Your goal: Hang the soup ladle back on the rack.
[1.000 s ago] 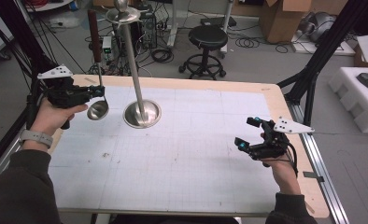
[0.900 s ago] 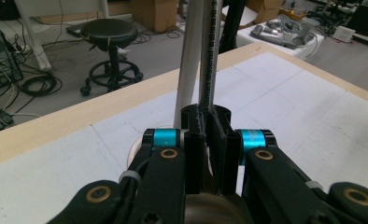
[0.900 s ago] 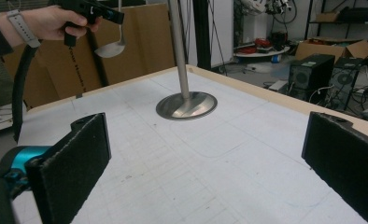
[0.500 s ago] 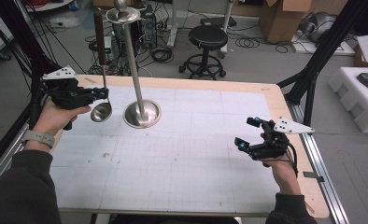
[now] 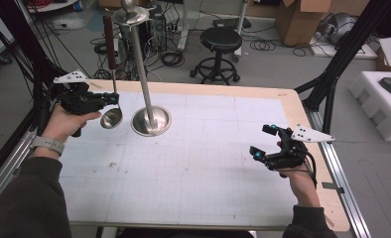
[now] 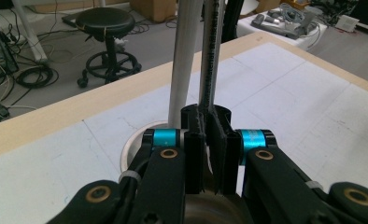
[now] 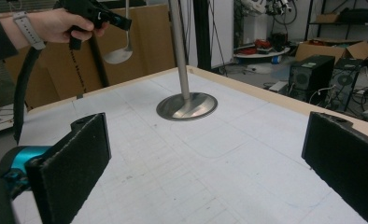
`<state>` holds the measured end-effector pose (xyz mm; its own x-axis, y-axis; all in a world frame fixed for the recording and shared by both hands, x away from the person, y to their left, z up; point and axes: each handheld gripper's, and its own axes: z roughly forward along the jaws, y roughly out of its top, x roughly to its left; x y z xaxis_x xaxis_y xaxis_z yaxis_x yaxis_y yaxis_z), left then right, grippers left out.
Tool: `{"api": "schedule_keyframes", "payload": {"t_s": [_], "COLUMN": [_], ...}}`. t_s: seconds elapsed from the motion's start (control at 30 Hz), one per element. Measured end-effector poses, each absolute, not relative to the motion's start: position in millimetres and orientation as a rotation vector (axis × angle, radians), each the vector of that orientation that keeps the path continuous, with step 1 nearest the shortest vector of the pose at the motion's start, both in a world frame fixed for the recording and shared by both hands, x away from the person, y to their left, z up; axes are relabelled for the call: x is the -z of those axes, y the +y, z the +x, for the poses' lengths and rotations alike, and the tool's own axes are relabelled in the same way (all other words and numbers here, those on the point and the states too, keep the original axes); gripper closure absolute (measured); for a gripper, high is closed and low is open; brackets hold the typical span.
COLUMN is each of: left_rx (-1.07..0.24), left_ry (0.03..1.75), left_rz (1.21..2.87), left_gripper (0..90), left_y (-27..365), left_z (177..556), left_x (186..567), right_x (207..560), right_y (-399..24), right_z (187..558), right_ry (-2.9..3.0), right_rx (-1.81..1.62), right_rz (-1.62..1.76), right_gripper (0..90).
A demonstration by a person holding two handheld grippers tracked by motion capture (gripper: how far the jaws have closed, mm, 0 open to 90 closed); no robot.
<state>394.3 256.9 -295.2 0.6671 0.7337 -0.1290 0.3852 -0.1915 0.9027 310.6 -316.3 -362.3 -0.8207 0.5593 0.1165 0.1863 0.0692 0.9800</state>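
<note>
The high view looks forward and down from above the person's side, taking in the whole table [image 5: 193, 163] and the floor beyond. The left gripper view sits close behind its own closed jaws, facing across the table's far edge toward a stool [image 6: 105, 28]. The right gripper view looks low across the table from its right side. All three share the metal stand [image 5: 150, 119] [image 6: 184, 60] [image 7: 187, 105].
</note>
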Motion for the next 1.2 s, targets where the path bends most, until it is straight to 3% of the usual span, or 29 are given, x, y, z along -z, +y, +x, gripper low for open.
{"api": "schedule_keyframes", "payload": {"t_s": [0.2, 0.37, 0.67, 0.77, 1.03, 1.2], "left_rx": [-0.43, -0.5, -0.508, -0.516, -0.552, -0.537], "left_ry": [0.869, 0.85, 0.843, 0.823, 0.731, 0.695], "left_rz": [1.805, 1.762, 1.711, 1.7, 1.625, 1.583], "left_gripper": [82.2, 62.7, 57.3, 51.1, 28.1, 3.4], "left_y": [252.5, 255.4, 265.7, 266.2, 270.2, 272.0], "left_z": [394.6, 390.6, 383.4, 379.2, 359.1, 342.8], "left_x": [294.1, 290.7, 285.5, 286.2, 287.6, 289.5], "right_x": [362.0, 361.9, 362.5, 362.7, 362.9, 362.3], "right_y": [-316.4, -316.8, -316.6, -316.8, -316.2, -316.8], "right_z": [310.1, 309.8, 309.7, 310.0, 309.5, 308.9], "right_ry": [2.06, 2.059, 2.058, 2.059, 2.061, 2.057], "right_rx": [-1.818, -1.817, -1.812, -1.811, -1.812, -1.819], "right_rz": [0.752, 0.751, 0.753, 0.754, 0.751, 0.757], "right_gripper": [0.0, 0.0, 0.0, 0.0, 0.0, 0.0]}}
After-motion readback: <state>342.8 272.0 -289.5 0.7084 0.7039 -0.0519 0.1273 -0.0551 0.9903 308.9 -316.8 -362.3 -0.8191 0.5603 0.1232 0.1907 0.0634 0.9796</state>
